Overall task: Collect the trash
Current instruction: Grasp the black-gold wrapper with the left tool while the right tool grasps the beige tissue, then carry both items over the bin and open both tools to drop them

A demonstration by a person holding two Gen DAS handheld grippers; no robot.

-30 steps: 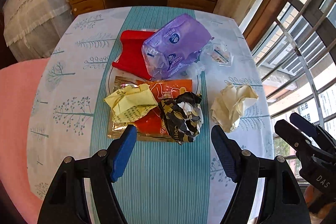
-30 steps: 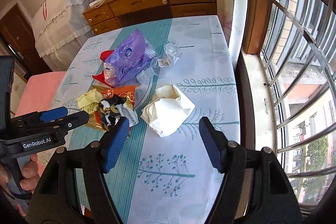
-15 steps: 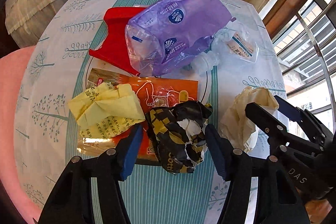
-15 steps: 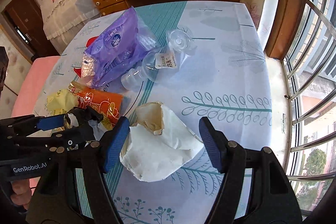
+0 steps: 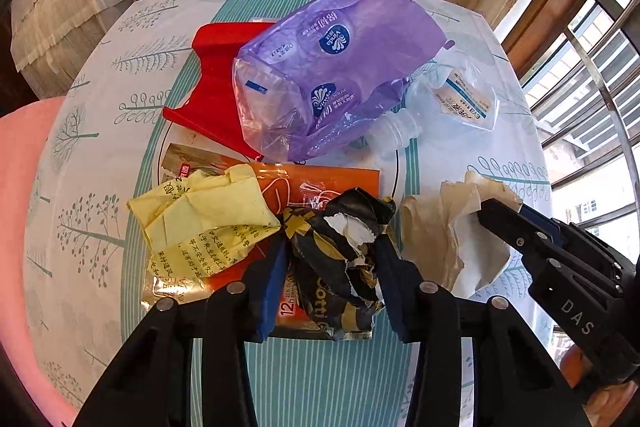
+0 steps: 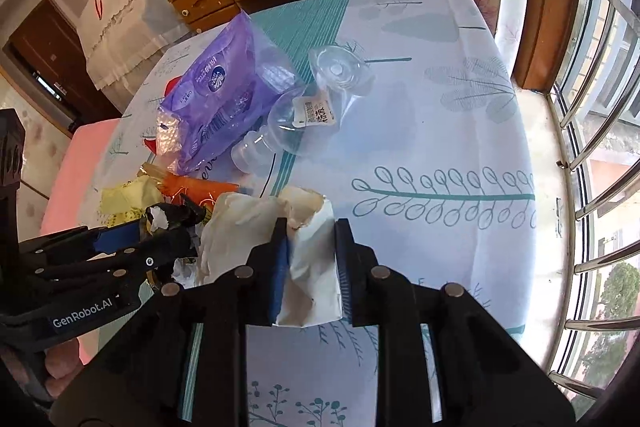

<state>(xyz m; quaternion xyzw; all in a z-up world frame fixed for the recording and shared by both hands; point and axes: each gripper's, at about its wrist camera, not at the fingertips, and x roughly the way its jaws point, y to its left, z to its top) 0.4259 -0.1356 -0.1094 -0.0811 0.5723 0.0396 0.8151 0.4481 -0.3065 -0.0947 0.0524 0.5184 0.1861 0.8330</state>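
The left gripper point(image 5: 332, 263) has just closed onto the black wrapper point(image 5: 340, 259); the right gripper point(image 6: 312, 267) onto the white paper wad point(image 6: 308, 267), whose long axis runs six to twelve o'clock.

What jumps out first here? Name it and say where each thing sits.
The purple plastic bag dominates, lying over a red bag toward the far side of the table. Nearer, the left gripper has just been closing around a crumpled black-and-gold wrapper, while the right gripper has just closed on the crumpled white paper beside it.
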